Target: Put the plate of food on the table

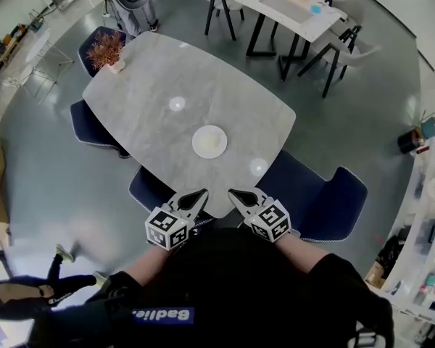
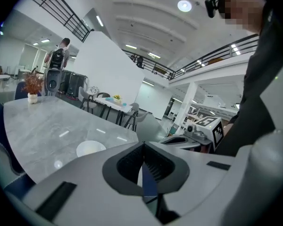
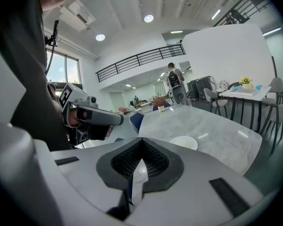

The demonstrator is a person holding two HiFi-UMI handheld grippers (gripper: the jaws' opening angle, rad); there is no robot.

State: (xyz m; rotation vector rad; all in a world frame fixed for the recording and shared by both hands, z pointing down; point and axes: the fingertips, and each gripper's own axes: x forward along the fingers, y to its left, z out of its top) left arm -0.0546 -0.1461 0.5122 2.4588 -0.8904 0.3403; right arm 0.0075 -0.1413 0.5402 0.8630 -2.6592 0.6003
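Note:
A white plate (image 1: 209, 141) with pale food on it rests on the grey marble table (image 1: 152, 85), near the table's front edge. It also shows in the left gripper view as a white plate (image 2: 90, 148) and in the right gripper view as a white plate (image 3: 184, 141). My left gripper (image 1: 200, 194) and right gripper (image 1: 234, 193) hover side by side just in front of the table edge, short of the plate. Both have their jaws together with nothing between them.
Dark blue chairs (image 1: 326, 201) stand round the table. A small potted plant (image 1: 107, 51) sits at the table's far left corner. A second table with chairs (image 1: 297, 9) stands behind. A person (image 2: 58, 55) stands far off by a machine.

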